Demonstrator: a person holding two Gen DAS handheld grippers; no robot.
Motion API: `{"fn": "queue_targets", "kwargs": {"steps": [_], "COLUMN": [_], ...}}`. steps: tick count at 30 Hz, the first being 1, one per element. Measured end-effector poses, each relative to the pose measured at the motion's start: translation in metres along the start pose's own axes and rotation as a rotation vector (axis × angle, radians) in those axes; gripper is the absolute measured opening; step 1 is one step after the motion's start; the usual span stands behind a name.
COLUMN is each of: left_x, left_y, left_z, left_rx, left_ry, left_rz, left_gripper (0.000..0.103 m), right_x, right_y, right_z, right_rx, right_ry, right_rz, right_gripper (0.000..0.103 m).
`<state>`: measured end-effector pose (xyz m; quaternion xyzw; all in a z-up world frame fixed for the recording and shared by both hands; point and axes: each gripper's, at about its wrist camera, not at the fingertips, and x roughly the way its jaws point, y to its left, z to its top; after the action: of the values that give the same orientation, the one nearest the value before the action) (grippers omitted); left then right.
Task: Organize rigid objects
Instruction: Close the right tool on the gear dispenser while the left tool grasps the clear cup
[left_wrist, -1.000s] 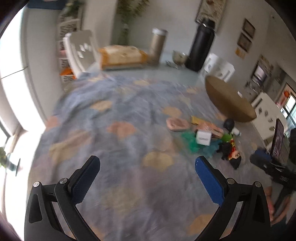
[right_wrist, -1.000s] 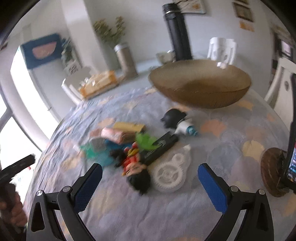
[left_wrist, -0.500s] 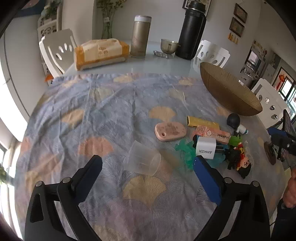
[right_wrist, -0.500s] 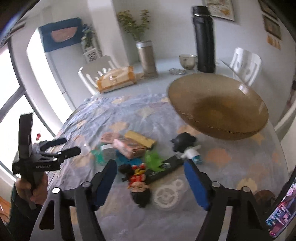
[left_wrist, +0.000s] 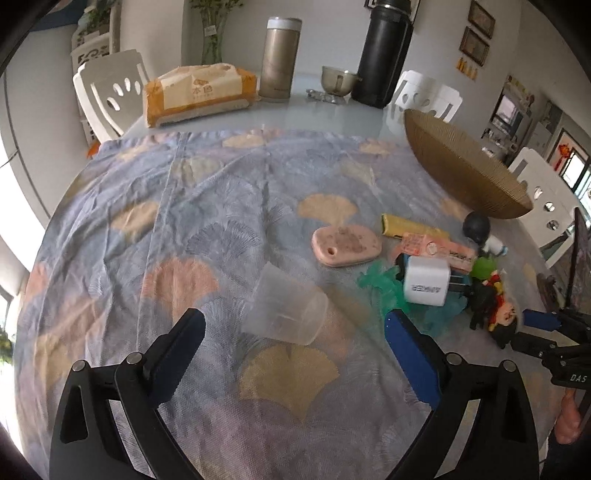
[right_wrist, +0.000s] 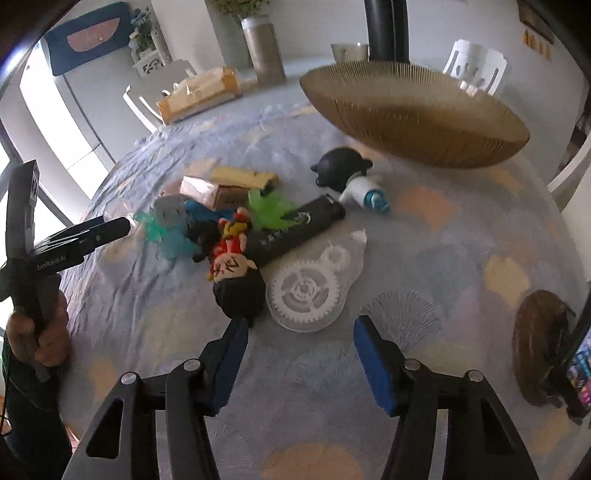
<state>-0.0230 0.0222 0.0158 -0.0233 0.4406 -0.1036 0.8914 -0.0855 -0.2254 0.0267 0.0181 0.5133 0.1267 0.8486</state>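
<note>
Currently on the patterned tablecloth (left_wrist: 207, 206), with the wide brown bowl (right_wrist: 417, 122) as landmark at the cloth's far edge:

- Left gripper (left_wrist: 293, 338): jaws spread wide, nothing pressed between the pads; a clear plastic cup (left_wrist: 286, 308) lies on its side just beyond the fingertips, well apart from the bowl.
- Right gripper (right_wrist: 299, 334): jaws have just been closing and stand about half open, gripping nothing; the white gear piece in clear wrap (right_wrist: 306, 290) lies just ahead of the gap between the fingers.
- Doll with black hair and red dress (right_wrist: 232, 273): lying flat, head toward the right gripper's left finger, on the near side of the pile from the bowl.
- Black lighter (right_wrist: 295, 230): lying aslant between doll and bowl, touching the doll.
- Black round figure on a white and blue base (right_wrist: 347, 177): nearest to the bowl, tipped over just below its rim.
- Yellow bar (left_wrist: 410, 225) and pink box (left_wrist: 436, 249): side by side, near the bowl.
- Pink oval case (left_wrist: 345, 245): flat, farther from the bowl than the yellow bar.
- White charger (left_wrist: 424, 284): resting on teal plastic pieces (left_wrist: 384, 286), beside the doll.
- Green plastic piece (right_wrist: 269, 206): touching the lighter's far side.
- Person's hand (right_wrist: 40, 332): around the left gripper's handle.
</note>
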Motion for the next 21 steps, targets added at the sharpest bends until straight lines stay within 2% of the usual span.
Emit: {"fn": "queue_targets", "kwargs": {"steps": [8,10,13,14,15,17,21], "left_x": [0.002,0.003,0.003,0.003,0.001,0.002,-0.008], "left_y": [-0.003,-0.007,-0.007,-0.006,-0.005,-0.006,-0.011], "left_z": [0.002,0.002,0.001,0.001,-0.001,-0.001,-0.003], "left_rx": [0.006,0.020,0.018,0.016,0.016,0.016,0.037], "left_ry": [0.010,0.011,0.011,0.005,0.000,-0.002,-0.062], "left_rz": [0.034,0.046,0.015,-0.002,-0.013,0.009,0.022], "left_gripper": [0.097,0.094,0.076,0.063,0.046,0.040,0.039], "right_x": [0.016,0.018,0.018,0.017,0.014,0.010,-0.005], "right_y": [0.007,0.008,0.011,0.011,0.011,0.013,0.025], "right_z": [0.020,0.021,0.018,0.016,0.013,0.007,-0.012], "right_rx": [0.041,0.048,0.030,0.022,0.015,-0.016,-0.144], "right_ry": [-0.039,-0.053,-0.069,-0.074,-0.076,-0.080,-0.105], "right_rz": [-0.122,-0.146,-0.179,-0.185,-0.183,-0.169,-0.110], "right_gripper": [0.063,0.063,0.061,0.053,0.050,0.049,0.049]}}
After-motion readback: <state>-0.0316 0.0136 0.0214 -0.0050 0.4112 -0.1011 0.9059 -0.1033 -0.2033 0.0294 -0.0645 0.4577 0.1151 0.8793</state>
